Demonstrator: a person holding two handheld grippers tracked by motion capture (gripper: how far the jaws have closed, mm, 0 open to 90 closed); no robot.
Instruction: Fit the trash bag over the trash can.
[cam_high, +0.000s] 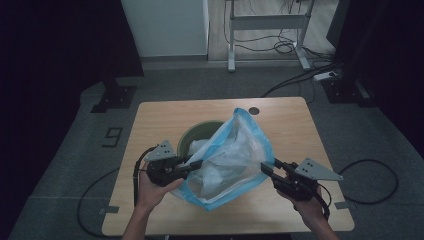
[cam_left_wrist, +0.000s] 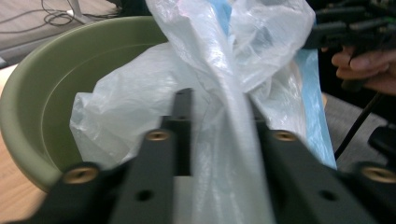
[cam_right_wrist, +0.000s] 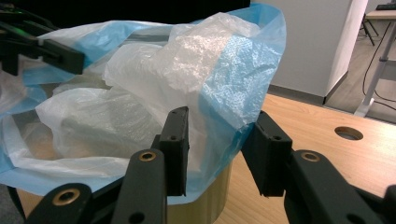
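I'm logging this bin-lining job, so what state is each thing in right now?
Plastic bag: mouth spread open, draped over the bin, not pulled down all round.
Green bin: upright on the table, partly lined.
Left gripper: pinching the bag's rim.
Right gripper: jaws around the bag's rim, grip unclear.
Table: bare wood.

On the table (cam_high: 155, 117) we find the bowl (cam_high: 192, 136) near the middle, set toward the left half. The plastic bag (cam_high: 235, 157) sits in and over the bowl, spilling past its right and near sides. The left gripper (cam_high: 192, 164) lies at the bag's left edge, in front of the bowl; the right gripper (cam_high: 266, 169) lies at the bag's right edge. The round hole (cam_high: 254, 110) in the table lies behind the bag, near the far edge. Beyond the table we see a desk frame (cam_high: 267, 22) on the floor.
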